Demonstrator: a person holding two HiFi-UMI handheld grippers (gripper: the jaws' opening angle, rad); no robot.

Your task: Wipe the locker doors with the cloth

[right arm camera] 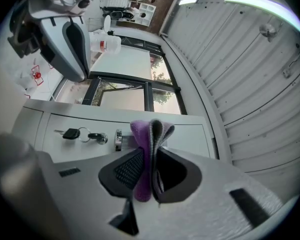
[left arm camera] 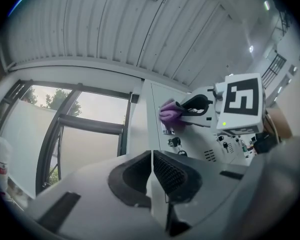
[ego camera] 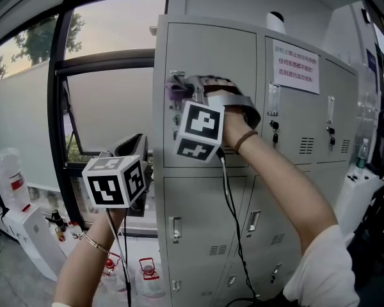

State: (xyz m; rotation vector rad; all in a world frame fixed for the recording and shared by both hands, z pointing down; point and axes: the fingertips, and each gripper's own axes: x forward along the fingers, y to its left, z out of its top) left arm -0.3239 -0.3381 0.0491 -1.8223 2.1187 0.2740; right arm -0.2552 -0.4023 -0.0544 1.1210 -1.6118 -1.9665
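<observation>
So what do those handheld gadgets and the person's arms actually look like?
Both the left gripper and right gripper have pale grey shells with black, textured jaw pads. Each carries a white cube printed with black square markers, and a thin black cable trails down. The right arm wears a white sleeve and dark wristband; the left wrist has a thin bracelet.
</observation>
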